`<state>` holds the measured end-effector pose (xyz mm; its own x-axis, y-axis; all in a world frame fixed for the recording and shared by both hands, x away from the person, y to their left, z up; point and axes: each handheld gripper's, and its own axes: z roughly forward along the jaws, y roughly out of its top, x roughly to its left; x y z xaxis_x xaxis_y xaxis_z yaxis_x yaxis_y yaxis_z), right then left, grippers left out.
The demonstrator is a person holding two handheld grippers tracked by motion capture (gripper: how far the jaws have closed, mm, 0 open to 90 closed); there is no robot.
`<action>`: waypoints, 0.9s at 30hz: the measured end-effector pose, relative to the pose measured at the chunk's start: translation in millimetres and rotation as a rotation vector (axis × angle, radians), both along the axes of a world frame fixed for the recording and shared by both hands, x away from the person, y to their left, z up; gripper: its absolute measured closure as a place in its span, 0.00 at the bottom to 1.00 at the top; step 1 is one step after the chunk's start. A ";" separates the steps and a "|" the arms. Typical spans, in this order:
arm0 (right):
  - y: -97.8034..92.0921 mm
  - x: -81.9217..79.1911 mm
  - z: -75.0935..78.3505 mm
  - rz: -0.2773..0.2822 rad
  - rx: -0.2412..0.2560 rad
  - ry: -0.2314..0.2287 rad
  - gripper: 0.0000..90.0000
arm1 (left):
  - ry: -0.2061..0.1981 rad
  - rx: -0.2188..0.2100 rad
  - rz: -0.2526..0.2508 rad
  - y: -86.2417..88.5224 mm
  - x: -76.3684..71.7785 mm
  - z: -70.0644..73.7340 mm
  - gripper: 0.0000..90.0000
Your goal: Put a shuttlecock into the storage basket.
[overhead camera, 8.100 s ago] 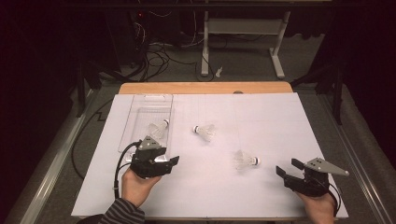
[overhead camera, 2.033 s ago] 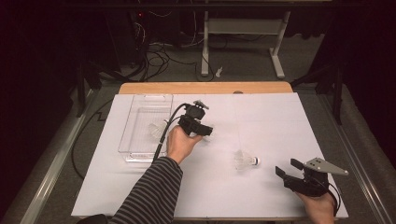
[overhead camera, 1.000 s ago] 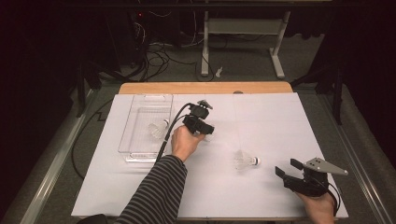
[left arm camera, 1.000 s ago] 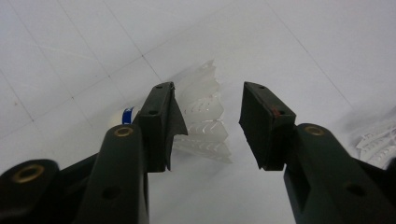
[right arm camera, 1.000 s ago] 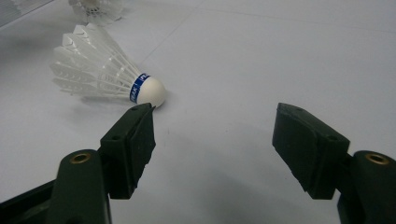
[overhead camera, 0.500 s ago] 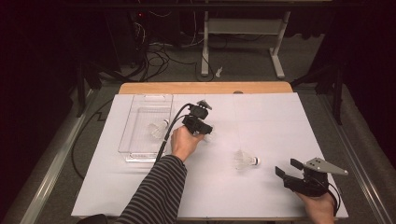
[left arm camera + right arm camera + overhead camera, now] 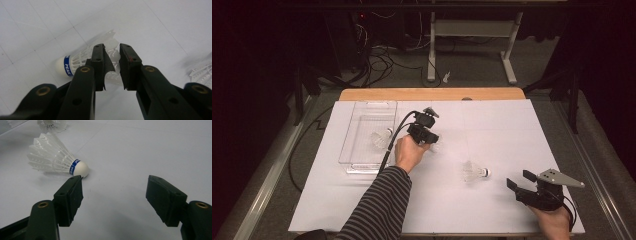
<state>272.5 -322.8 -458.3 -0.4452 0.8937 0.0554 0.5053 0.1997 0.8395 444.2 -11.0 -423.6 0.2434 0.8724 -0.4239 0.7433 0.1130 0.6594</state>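
High view: a white-covered table (image 7: 362,200) occupies the centre of the frame, with a clear plastic tray (image 7: 357,150) at centre left holding one shuttlecock (image 7: 381,138). The left gripper (image 7: 430,141), held by a hand (image 7: 408,153) on a striped sleeve (image 7: 377,207) entering from the bottom, sits just right of the tray, near the middle of the frame, over a second shuttlecock (image 7: 433,146) that is largely hidden beneath it. A third shuttlecock (image 7: 474,172) lies on its side right of centre, cork pointing toward the right edge. The right gripper (image 7: 516,183) rests at lower right, well apart from the left one and near this third shuttlecock, its jaws spread wide and empty. Left gripper view: the left gripper (image 7: 111,66) has its jaws drawn close together around the feather skirt of the second shuttlecock (image 7: 75,62), which lies on the table surface; the white feathers fill the narrow gap between the pads, and the cork with its blue band points to the left of the frame. Whether the pads fully clamp the feathers cannot be told. Right gripper view: the right gripper (image 7: 113,188) is wide open, with the third shuttlecock (image 7: 55,157) at upper left, its cork just beyond the tip of the left-hand jaw, apparently not touching it.
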 end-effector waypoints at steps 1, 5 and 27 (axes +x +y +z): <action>0.1 -0.1 0.0 0.000 0.001 0.002 0.34 | 0.001 -0.001 -0.002 -0.1 -0.1 0.0 0.86; 0.0 0.0 -0.1 0.000 0.000 0.000 0.34 | 0.002 0.000 -0.009 0.2 -0.8 0.2 0.89; -0.2 -0.1 -0.1 -0.002 0.000 0.000 0.34 | 0.010 0.009 -0.031 5.1 -3.2 4.2 1.00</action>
<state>272.4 -323.0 -458.4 -0.4438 0.8944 0.0555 0.5055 0.1987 0.8397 441.0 -5.9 -419.3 0.2659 0.8683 -0.4186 0.7530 0.0840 0.6526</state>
